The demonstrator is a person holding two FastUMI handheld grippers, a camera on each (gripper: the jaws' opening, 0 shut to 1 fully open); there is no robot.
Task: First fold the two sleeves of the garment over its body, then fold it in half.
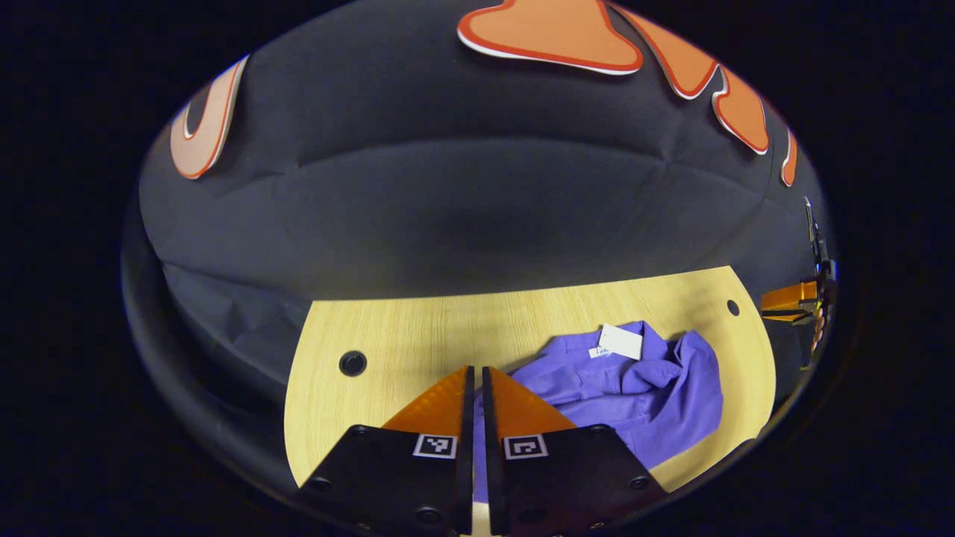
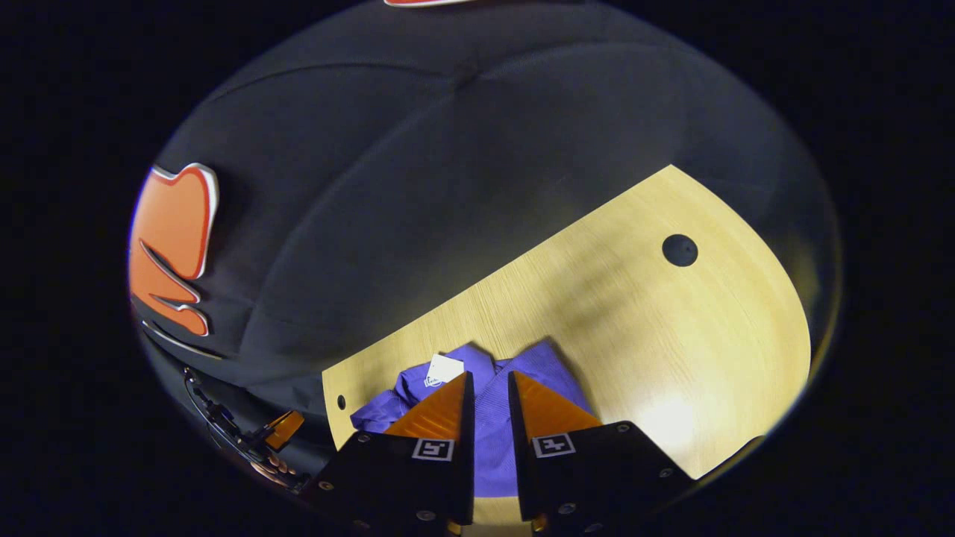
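Left gripper view showed the crumpled purple knit garment (image 1: 634, 388) with its white paper tag (image 1: 621, 341) lying bunched on the pale wood-grain table (image 1: 388, 343). The left gripper (image 1: 477, 388), its orange wedge fingers nearly together, held nothing, and hid the cloth's near edge. In the right gripper view, the right gripper (image 2: 489, 395) stood slightly parted, empty, over the garment (image 2: 552, 365).

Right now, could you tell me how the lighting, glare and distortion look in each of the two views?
Left gripper view: fisheye bends the table edge into a curve; even light, the purple garment sharp, with soft shadows in its folds. Right gripper view: the table tilts diagonally, a bright glare patch sits near its front edge, a faint dark shadow crosses the wood, and the grain looks slightly smeared.
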